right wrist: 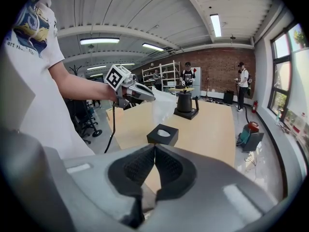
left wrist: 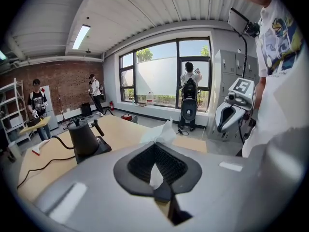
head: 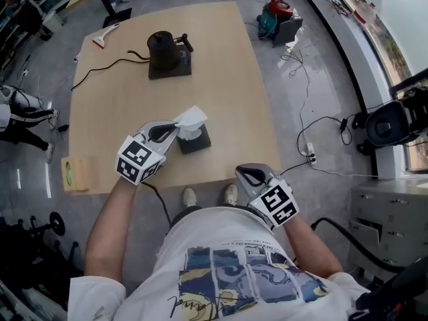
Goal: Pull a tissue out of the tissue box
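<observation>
A small black tissue box stands near the front edge of the wooden table. Its top opening shows white in the right gripper view. My left gripper is shut on a white tissue, held up above the box. In the left gripper view the tissue sticks out past the closed pads and a strip shows between them. Its lower end hangs over the box's opening. My right gripper is shut with nothing in it, off the table's front edge to the right of the box.
A black kettle on a dark base stands at the far middle of the table, with a cable running left. A wooden box sits off the table's left front corner. A red vacuum and cables lie on the floor at right. People stand far back.
</observation>
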